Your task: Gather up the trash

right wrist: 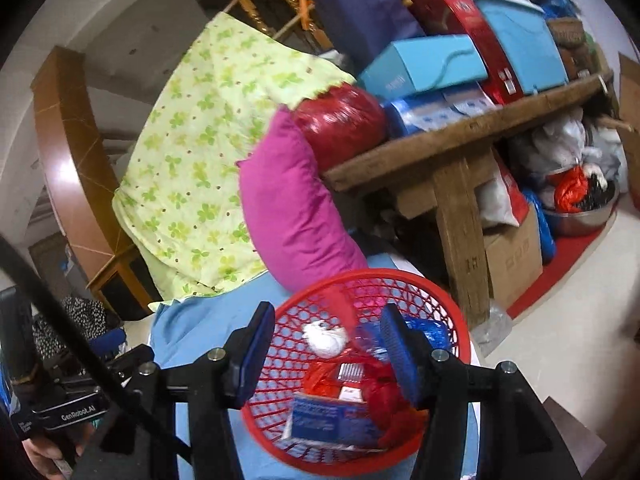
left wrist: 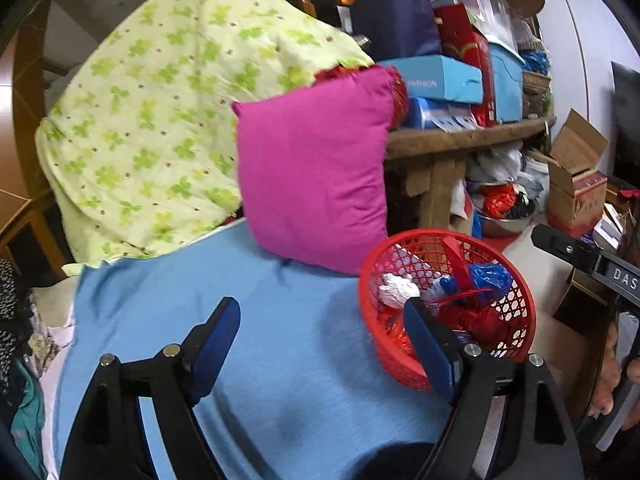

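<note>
A: Where is the trash?

B: In the red mesh basket (right wrist: pixel 460 344), on the near right part of the blue bed sheet (left wrist: pixel 224 280): a white crumpled wad (right wrist: pixel 326 338), a blue plastic bag (left wrist: pixel 490 278), red wrappers (right wrist: pixel 380 396) and a blue printed packet (right wrist: pixel 328 420).

A: And the tongs?

B: The left tongs (left wrist: pixel 324 320) stand wide apart over the sheet, left of the basket, holding nothing. The right tongs (right wrist: pixel 328 340) are parted above the basket, also empty.

A: Beyond it?

B: A magenta pillow (left wrist: pixel 316 176) stands just behind the basket, a green-patterned pillow (left wrist: pixel 160 112) to its left, and a cluttered wooden counter (right wrist: pixel 456 136) on the right.
</note>
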### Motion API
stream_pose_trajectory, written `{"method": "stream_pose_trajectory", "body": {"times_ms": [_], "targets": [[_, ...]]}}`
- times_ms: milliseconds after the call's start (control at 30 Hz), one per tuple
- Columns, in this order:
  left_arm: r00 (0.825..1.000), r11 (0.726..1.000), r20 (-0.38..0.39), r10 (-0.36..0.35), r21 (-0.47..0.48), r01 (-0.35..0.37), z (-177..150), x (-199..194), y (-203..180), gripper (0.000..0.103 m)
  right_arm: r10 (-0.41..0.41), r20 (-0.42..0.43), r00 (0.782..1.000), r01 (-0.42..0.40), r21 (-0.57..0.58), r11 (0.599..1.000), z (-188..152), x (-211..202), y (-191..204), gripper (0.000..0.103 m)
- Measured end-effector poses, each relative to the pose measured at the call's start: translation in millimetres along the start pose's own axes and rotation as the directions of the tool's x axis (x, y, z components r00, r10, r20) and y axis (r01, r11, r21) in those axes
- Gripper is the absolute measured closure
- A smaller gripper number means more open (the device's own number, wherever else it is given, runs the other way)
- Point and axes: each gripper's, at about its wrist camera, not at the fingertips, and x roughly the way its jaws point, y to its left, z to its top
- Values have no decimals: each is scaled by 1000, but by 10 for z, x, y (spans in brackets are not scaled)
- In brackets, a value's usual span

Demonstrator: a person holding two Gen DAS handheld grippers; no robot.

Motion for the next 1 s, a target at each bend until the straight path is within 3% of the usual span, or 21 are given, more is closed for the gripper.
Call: {"method": "stream_pose_trajectory", "body": {"times_ms": [133,567,767,1000], "targets": [[999,999,23,36,-23,-36,-10,-210,146,10,-11,6,1000,12,-59,998,-29,-178,282,43],[985,984,56,162,-87,-157,-133,-742,536,9,29,7,1000,-27,-195,980,-150,-572,1153,37],[979,974,60,197,-130,-188,-202,-977,716,9,-32,27,999,38,-273,961,-215,-763,1482,32],[976,971,67,208,-137,-198,-254,-1223,769,9,-74,-9,997,69,-253,965,-267,-958,1608,32]]}}
